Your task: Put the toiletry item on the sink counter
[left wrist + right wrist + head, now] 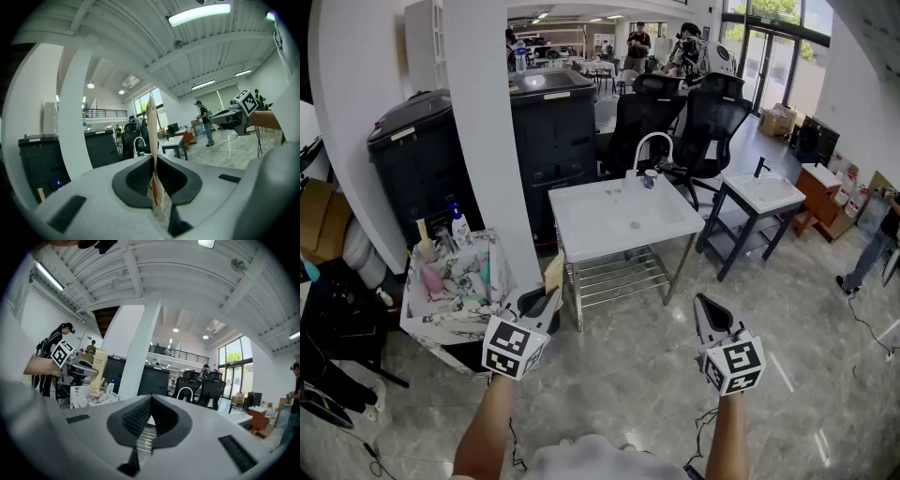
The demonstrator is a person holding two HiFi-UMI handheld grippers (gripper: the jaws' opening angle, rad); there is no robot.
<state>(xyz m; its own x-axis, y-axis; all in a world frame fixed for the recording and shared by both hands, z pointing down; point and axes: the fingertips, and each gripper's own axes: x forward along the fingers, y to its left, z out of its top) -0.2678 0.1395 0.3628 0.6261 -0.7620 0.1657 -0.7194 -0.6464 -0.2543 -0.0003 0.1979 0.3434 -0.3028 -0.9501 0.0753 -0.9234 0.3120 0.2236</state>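
Observation:
A flat beige toiletry tube (554, 274) stands upright between the pads of my left gripper (548, 298), which is shut on it. In the left gripper view the tube (152, 136) shows edge-on, pinched low between the jaws of the left gripper (154, 157). The right gripper view shows the same tube (97, 372) from the side. The white sink counter (581, 214) with its curved tap (652, 142) stands ahead, beyond both grippers. My right gripper (701, 302) hovers over the floor to the right, shut and empty; its jaws (150, 399) meet with nothing between them.
A patterned basket (422, 314) of several toiletry bottles sits at the left beside a white pillar (487, 122). Black bins (422, 155), black office chairs (675, 112) and a smaller dark-framed sink stand (759, 195) surround the counter. A person (872, 248) stands at the right edge.

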